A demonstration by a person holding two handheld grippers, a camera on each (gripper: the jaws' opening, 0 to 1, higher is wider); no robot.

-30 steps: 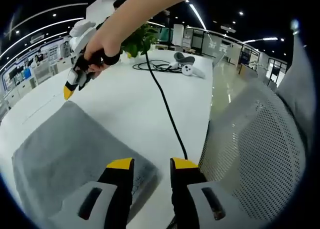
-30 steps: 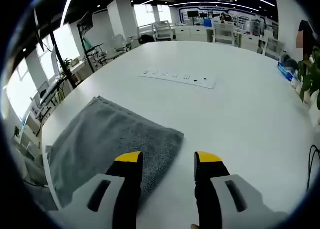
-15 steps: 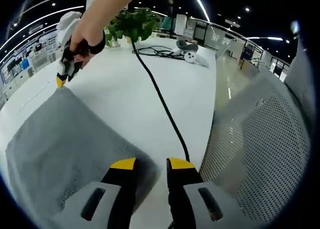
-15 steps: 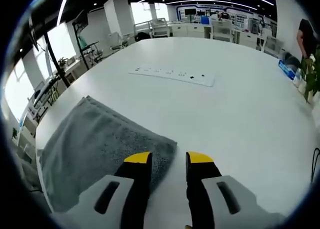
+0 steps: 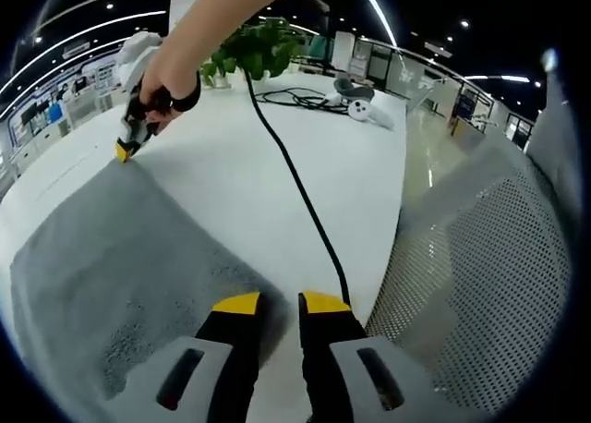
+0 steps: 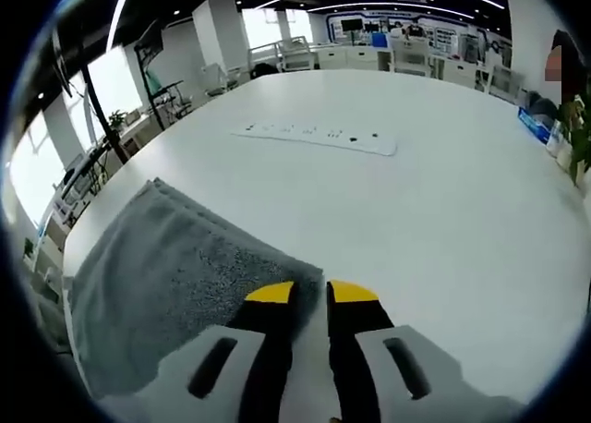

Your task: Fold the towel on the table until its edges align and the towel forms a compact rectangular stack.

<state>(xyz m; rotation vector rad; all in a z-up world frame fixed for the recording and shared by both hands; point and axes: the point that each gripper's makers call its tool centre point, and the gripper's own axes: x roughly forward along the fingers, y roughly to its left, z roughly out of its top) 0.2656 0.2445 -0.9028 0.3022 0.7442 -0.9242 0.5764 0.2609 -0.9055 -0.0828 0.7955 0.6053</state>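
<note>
1. Left tongs [image 5: 270, 302] rose from the bottom of the left gripper view with their yellow tips nearly together, only a narrow gap between them, at the near corner of the grey towel [image 5: 111, 247]; whether they pinched its edge could not be told.
2. Right tongs [image 6: 310, 292] rose from the bottom of the right gripper view, their yellow tips also nearly closed, at a corner of the towel [image 6: 166, 266]; the left tip overlapped the towel's edge, but an actual pinch could not be confirmed.
3. Seen from the left gripper view, the right tongs [image 5: 125, 148] appeared far ahead and to the left, held by a person's hand [image 5: 171, 72], with the yellow tip touching the far corner of the towel.
4. The towel lay flat on the white counter [image 5: 249, 183], spreading ahead and to the left of both sets of tongs.
5. A black cable [image 5: 295, 192] ran across the counter from just beside the left tongs away towards a green plant [image 5: 254, 54] and a white and grey device [image 5: 355, 100] far ahead.
6. To the right of the left tongs stood a perforated grey chair back [image 5: 480, 266].
7. Well ahead of the right tongs, a white power strip [image 6: 319, 138] lay on the counter [image 6: 434, 220].
</note>
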